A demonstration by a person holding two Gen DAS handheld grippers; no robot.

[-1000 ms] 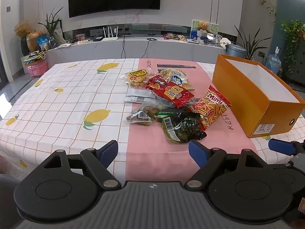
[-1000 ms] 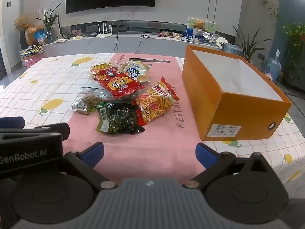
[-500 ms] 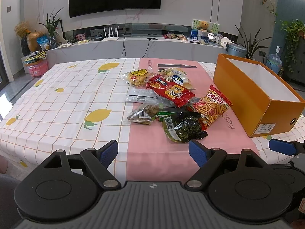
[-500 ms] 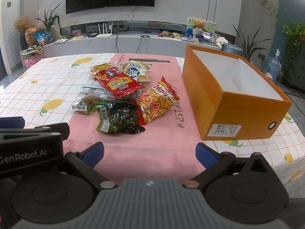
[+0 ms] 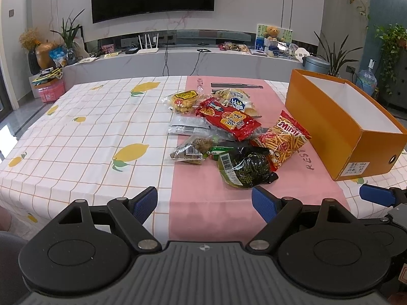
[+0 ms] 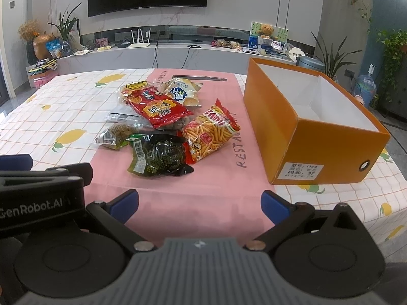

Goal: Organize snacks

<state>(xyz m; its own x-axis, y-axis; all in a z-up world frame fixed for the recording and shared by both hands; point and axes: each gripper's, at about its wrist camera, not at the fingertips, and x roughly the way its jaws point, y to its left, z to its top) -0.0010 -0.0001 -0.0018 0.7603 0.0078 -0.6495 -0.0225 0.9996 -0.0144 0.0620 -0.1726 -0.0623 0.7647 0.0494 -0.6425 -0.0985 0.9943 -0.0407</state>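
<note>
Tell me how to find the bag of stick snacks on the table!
Find the big orange box on the right of the table. On the pink cloth just left of it lies a pile of snacks, and the stick bag is the packet nearest the box. It is the only one printed with thin orange sticks and the word Mimi.

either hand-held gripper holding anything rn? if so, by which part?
Nothing held. The left hand-held gripper and the right hand-held gripper are both open, short of the snack pile; the orange box looks empty.
</note>
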